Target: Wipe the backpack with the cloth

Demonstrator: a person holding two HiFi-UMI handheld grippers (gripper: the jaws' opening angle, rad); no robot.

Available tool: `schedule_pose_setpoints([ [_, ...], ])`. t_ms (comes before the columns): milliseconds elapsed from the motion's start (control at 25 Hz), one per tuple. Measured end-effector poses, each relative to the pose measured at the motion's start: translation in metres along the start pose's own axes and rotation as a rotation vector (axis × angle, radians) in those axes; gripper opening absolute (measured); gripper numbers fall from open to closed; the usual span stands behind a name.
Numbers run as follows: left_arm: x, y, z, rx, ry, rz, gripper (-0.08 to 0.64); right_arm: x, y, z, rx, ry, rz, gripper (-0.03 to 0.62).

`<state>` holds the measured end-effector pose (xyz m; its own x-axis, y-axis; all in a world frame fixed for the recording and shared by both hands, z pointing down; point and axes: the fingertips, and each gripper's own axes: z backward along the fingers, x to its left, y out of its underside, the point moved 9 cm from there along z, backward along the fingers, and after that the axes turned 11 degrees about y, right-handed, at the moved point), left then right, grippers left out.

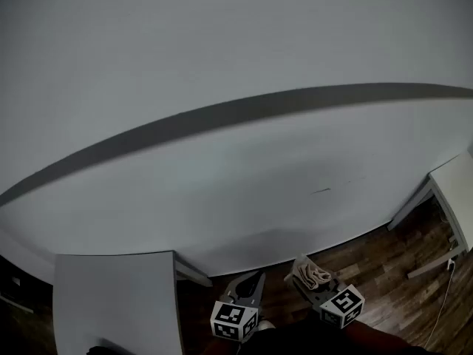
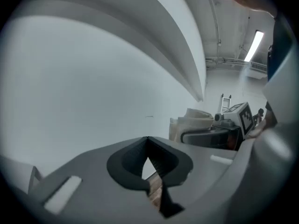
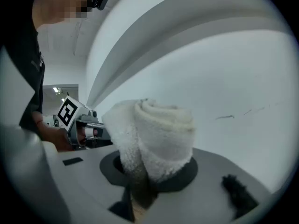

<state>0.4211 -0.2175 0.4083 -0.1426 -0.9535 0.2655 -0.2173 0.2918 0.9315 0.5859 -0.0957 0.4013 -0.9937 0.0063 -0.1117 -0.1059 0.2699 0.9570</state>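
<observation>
Cloth (image 3: 161, 134) (rolled) inside right gripper (image 3: 154, 171)

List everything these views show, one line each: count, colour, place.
Wall: one, pale grey, fills most of the head view.
Floor: one, brown wood, below the wall.
Near table: one, white, lower left of the head view.
Far table: one, white, right edge of the head view.
Cloth: one, white, rolled, between the right tool's jaws.
Backpack: none in view.
Left tool: one, grey, jaws together, empty.
Right tool: one, grey, shut on the cloth.
</observation>
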Motion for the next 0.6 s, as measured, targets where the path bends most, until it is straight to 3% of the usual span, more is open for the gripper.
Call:
schedule_pose_setpoints([
  [200,0.001,-0.004,0.002,-0.011,0.003,-0.002,0.006,0.004,-0.003,-0.004,0.015,-0.014,0.013,0.087],
  [600,-0.002,-0.014,-0.014,-0.097,-0.084,0.043,0.006,-0.02,-0.024,-0.015,0.032,-0.095,0.093,0.087],
])
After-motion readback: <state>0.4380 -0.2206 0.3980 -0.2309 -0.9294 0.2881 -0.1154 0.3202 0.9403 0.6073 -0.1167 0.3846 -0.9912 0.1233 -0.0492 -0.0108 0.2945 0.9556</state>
